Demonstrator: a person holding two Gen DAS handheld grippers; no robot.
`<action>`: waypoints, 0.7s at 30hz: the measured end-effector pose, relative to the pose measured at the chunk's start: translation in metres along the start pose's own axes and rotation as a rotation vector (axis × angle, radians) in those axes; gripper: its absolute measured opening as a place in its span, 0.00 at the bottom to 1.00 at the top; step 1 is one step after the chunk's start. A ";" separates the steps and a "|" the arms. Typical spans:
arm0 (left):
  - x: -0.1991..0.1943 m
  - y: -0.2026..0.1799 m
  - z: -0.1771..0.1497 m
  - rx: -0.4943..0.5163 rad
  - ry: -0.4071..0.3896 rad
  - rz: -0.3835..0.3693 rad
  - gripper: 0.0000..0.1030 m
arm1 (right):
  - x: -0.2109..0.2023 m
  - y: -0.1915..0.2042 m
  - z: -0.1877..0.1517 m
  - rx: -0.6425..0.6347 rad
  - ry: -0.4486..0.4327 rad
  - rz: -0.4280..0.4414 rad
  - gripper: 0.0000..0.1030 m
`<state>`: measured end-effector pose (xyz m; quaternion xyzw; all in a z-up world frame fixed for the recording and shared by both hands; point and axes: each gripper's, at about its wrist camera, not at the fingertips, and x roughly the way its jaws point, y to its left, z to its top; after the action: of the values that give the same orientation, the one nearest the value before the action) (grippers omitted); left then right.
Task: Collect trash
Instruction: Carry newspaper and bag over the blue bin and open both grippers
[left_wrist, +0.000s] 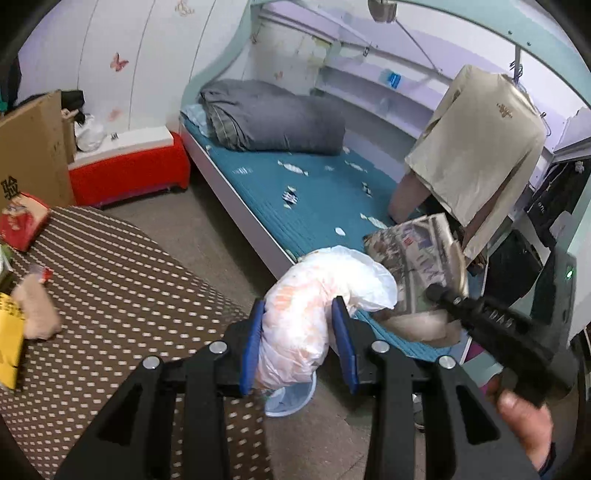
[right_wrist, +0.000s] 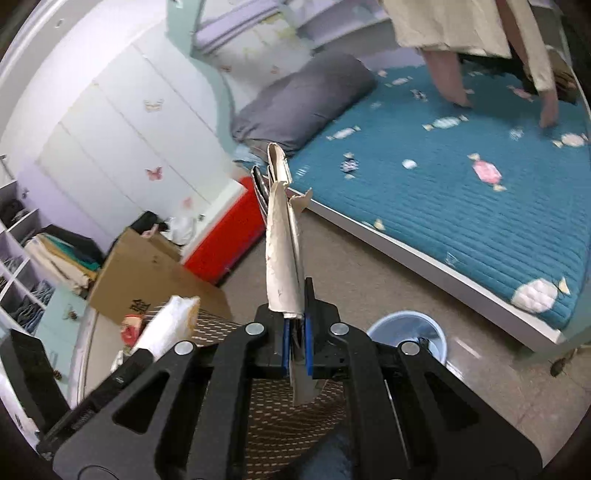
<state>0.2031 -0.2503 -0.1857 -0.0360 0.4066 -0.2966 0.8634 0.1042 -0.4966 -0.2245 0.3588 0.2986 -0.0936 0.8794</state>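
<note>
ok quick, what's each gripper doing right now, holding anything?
Left gripper: closed on a crumpled white plastic bag.
Right gripper: closed on a flattened cardboard wrapper.

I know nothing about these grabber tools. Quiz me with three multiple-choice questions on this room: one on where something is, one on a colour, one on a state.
1. Where is the blue bin?
A on the bed
B on the floor beside the bed
C on the table

2. What colour is the bed cover?
A teal
B yellow
C black

3. How are the right gripper fingers?
A wide open, empty
B shut on flattened cardboard
C shut on a bottle

Answers: B, it stands on the floor by the bed frame; A, teal with candy prints; B, the cardboard is pinched between the pads.
</note>
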 end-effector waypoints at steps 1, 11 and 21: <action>0.006 -0.002 0.000 -0.005 0.009 -0.002 0.35 | 0.004 -0.004 -0.001 0.006 0.010 -0.008 0.06; 0.082 -0.028 -0.009 -0.001 0.121 0.018 0.35 | 0.067 -0.051 -0.020 0.068 0.142 -0.088 0.06; 0.144 -0.028 -0.018 0.008 0.219 0.052 0.35 | 0.124 -0.086 -0.039 0.133 0.254 -0.129 0.06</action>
<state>0.2477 -0.3481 -0.2872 0.0104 0.4982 -0.2778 0.8213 0.1534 -0.5264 -0.3695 0.4051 0.4228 -0.1232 0.8012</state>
